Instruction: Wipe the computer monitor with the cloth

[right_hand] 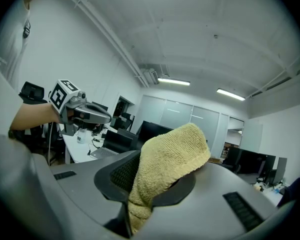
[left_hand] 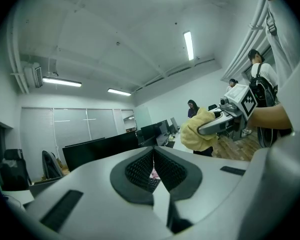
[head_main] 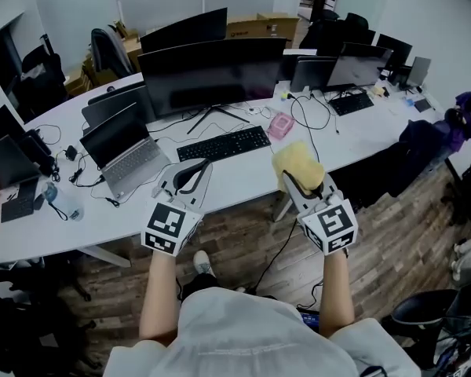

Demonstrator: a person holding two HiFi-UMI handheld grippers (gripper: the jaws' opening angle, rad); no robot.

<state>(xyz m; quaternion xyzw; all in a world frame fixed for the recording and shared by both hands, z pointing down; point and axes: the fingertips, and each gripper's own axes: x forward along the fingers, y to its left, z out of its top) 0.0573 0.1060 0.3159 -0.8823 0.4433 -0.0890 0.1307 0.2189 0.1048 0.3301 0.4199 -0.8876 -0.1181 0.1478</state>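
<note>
Okay, my right hand-held gripper [head_main: 300,181] is pinching the cloth [head_main: 297,162], held short of the worktop [head_main: 239,177] edge and well apart from the monitor [head_main: 212,77], the left hand-held gripper [head_main: 191,168] pressed together on nothing, so I'd reach in and press the bunched cloth flat, sweeping lightly.

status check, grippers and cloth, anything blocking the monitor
Left gripper shut, empty. Right gripper shut on yellow cloth. Monitor ahead on desk, not yet touched. Path to screen open; keyboard lies before its stand.
</note>
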